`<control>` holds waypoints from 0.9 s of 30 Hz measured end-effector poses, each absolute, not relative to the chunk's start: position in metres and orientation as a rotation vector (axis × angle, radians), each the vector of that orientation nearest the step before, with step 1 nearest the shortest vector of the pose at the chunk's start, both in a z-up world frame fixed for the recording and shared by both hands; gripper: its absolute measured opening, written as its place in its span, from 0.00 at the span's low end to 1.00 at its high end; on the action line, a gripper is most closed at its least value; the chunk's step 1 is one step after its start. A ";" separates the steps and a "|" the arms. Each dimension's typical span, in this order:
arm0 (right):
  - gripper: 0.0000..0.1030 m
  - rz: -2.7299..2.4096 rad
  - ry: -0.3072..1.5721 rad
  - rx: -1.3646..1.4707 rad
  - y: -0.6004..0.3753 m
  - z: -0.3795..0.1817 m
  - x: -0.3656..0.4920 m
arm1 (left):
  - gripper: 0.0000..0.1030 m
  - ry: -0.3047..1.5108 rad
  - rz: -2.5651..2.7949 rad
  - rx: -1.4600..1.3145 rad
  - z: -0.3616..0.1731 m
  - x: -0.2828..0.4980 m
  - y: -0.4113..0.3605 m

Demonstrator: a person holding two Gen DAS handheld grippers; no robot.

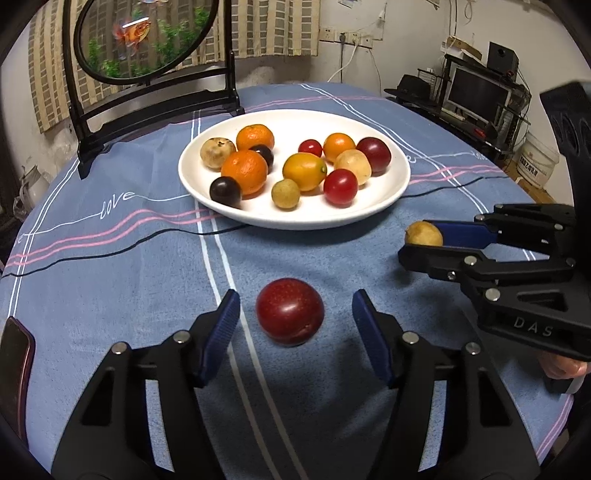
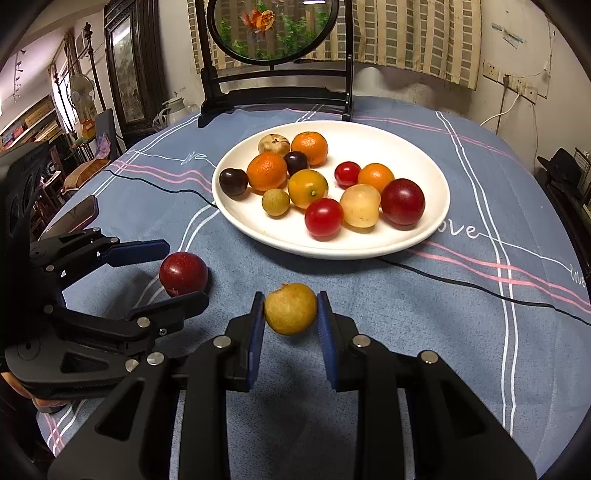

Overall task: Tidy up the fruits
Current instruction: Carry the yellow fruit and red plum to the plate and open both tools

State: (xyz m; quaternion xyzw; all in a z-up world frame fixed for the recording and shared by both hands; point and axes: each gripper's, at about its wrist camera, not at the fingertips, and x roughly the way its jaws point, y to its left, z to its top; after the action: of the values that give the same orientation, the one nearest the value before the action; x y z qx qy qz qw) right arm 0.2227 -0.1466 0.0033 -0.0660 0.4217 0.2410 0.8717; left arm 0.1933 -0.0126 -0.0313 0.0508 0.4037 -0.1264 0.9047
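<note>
A dark red plum lies on the blue tablecloth between the fingers of my left gripper, with a gap on each side, so that gripper is open around it. The right wrist view shows the same: the plum sits between the left gripper's fingers. My right gripper is shut on a small yellow-brown fruit, held a little above the cloth; it shows at the right as the right gripper with its fruit. Beyond both stands a white plate holding several fruits.
A round goldfish screen on a black stand rises behind the plate. A phone lies at the table's left edge. A hand grips the right tool. Shelves and furniture surround the table.
</note>
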 end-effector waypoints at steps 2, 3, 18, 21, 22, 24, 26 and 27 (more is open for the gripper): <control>0.27 0.502 0.881 -0.137 -0.147 0.003 0.223 | 0.55 0.846 -0.256 0.116 -0.034 0.195 -0.014; 0.27 0.505 0.883 -0.135 -0.147 0.003 0.223 | 0.51 0.854 -0.255 0.117 -0.035 0.197 -0.014; 0.27 0.499 0.882 -0.138 -0.147 0.002 0.222 | 0.38 0.874 -0.241 0.094 -0.039 0.201 -0.010; 0.27 0.513 0.879 -0.137 -0.146 0.002 0.217 | 0.38 0.868 -0.246 0.079 -0.037 0.200 -0.007; 0.27 0.525 0.862 -0.136 -0.146 0.005 0.215 | 0.38 0.861 -0.260 0.059 -0.033 0.200 -0.005; 0.27 0.538 0.819 -0.133 -0.147 0.012 0.212 | 0.38 0.848 -0.283 0.008 -0.026 0.203 -0.001; 0.27 0.533 0.750 -0.111 -0.151 0.024 0.214 | 0.38 0.819 -0.270 -0.017 -0.017 0.209 0.002; 0.27 0.529 0.735 -0.102 -0.152 0.027 0.216 | 0.38 0.797 -0.253 -0.023 -0.011 0.214 0.003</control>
State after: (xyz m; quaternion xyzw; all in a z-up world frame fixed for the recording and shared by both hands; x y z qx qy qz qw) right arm 0.2164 -0.1523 0.0274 -0.0490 0.3548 0.2552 0.8981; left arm 0.2142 0.0027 -0.0105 -0.0111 0.3871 -0.1229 0.9137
